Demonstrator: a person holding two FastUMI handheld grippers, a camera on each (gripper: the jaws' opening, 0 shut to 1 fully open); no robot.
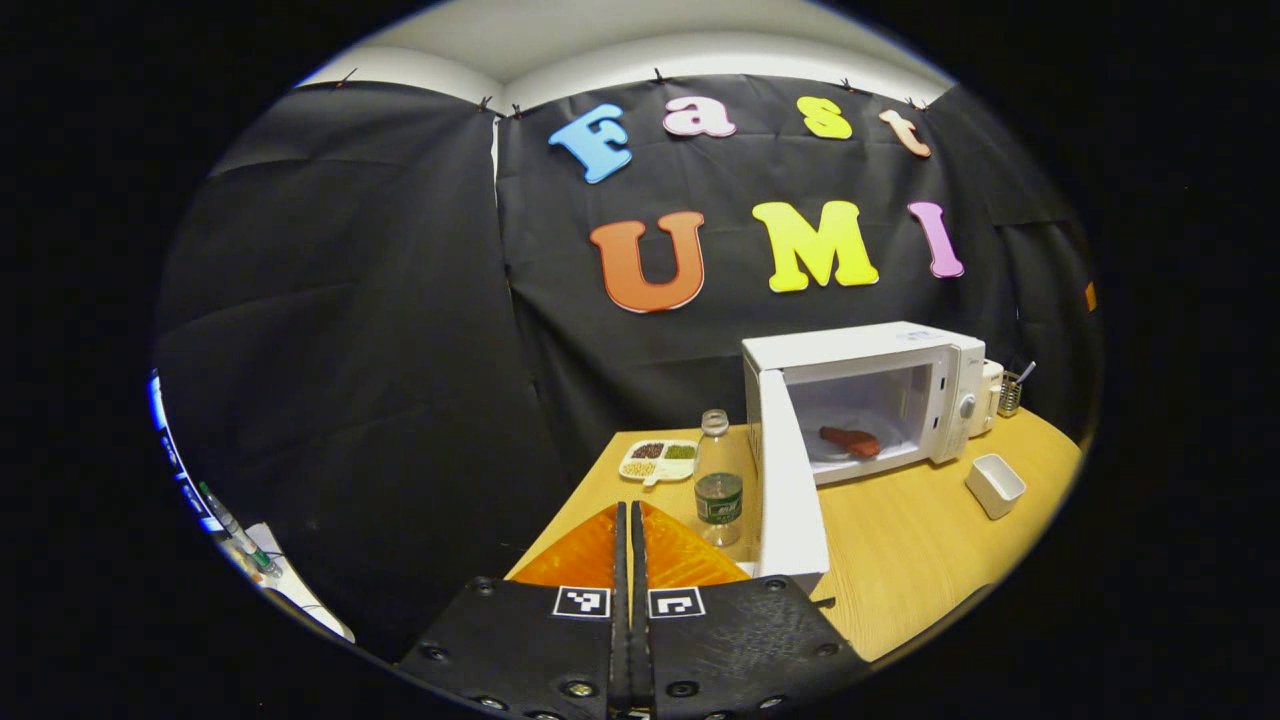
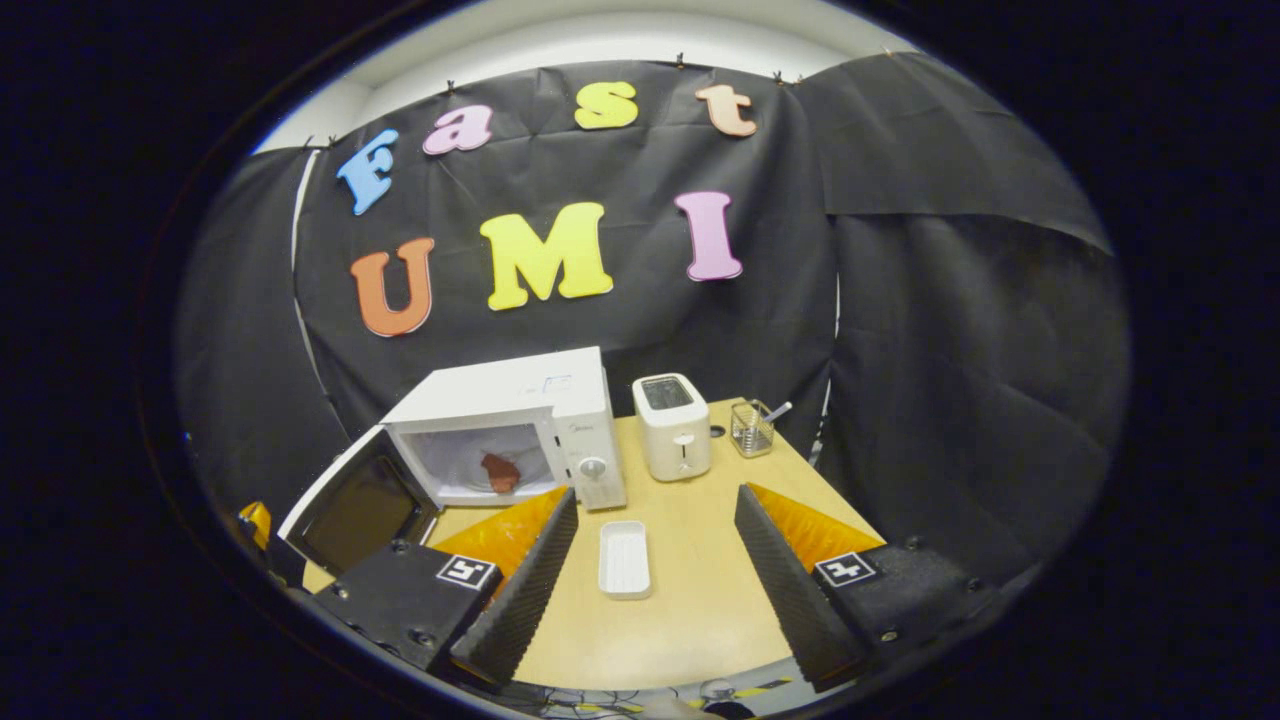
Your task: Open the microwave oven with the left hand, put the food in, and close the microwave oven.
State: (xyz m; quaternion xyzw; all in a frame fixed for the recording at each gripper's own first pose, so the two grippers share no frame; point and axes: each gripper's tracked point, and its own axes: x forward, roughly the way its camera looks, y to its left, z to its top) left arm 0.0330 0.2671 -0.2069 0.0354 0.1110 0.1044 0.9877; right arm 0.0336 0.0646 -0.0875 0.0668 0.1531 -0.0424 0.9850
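While microwave (image 2: 510, 430) gapes, bottle (image 1: 718, 480) left view, toaster (image 2: 673, 427) right

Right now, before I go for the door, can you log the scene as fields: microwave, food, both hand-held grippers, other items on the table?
microwave: white microwave oven, door swung open
food: reddish-brown piece of food on the plate inside
left hand-held gripper: shut, empty, short of the door
right hand-held gripper: open, empty
table items: white rectangular dish, white toaster, clear plastic bottle, divided snack tray
remaining: close door
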